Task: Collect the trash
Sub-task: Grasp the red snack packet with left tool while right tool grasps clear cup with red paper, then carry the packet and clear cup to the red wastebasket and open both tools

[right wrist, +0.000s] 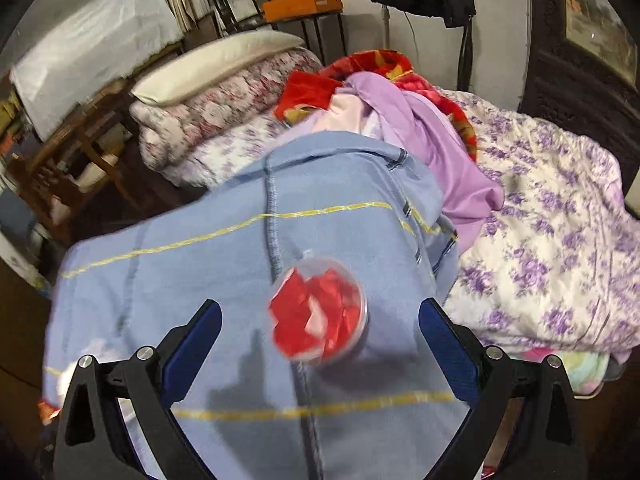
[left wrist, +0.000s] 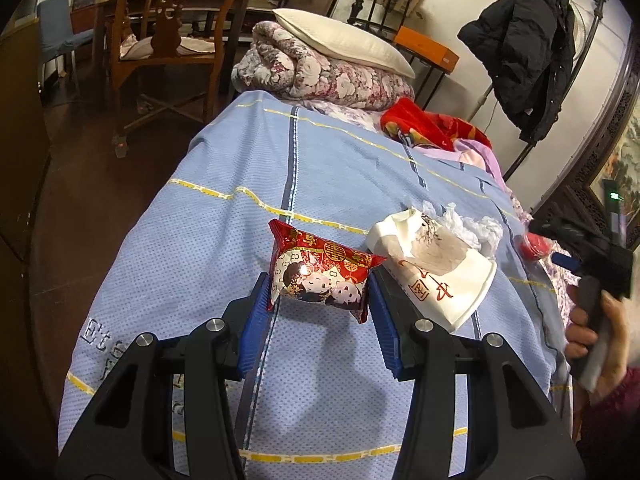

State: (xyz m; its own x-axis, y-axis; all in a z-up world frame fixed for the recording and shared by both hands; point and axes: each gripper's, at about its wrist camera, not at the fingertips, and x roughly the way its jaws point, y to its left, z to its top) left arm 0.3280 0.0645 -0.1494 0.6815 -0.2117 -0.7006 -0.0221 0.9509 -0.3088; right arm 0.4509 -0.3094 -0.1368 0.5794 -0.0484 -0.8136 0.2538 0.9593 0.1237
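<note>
Red snack packet (left wrist: 320, 274) was clamped in left gripper (left wrist: 320, 304), lifted over blue bedspread (left wrist: 224, 240) for carrying | clear capsule of red scraps (right wrist: 318, 314) lay near bedspread's right edge, untouched between wide-open right gripper (right wrist: 320, 320) jaws | torn white bag (left wrist: 432, 264) just beside.

The clear red-filled container (right wrist: 318, 316) is smeared by motion blur in the right wrist view; its contents cannot be identified. The hand (left wrist: 600, 340) is cut off at the left wrist view's edge.

We see the bed (left wrist: 328, 168) under a blue blanket (right wrist: 208, 256); on it lie a white bag (left wrist: 460, 280), a clear red-filled cup (right wrist: 320, 316), folded quilts (left wrist: 320, 76).
</note>
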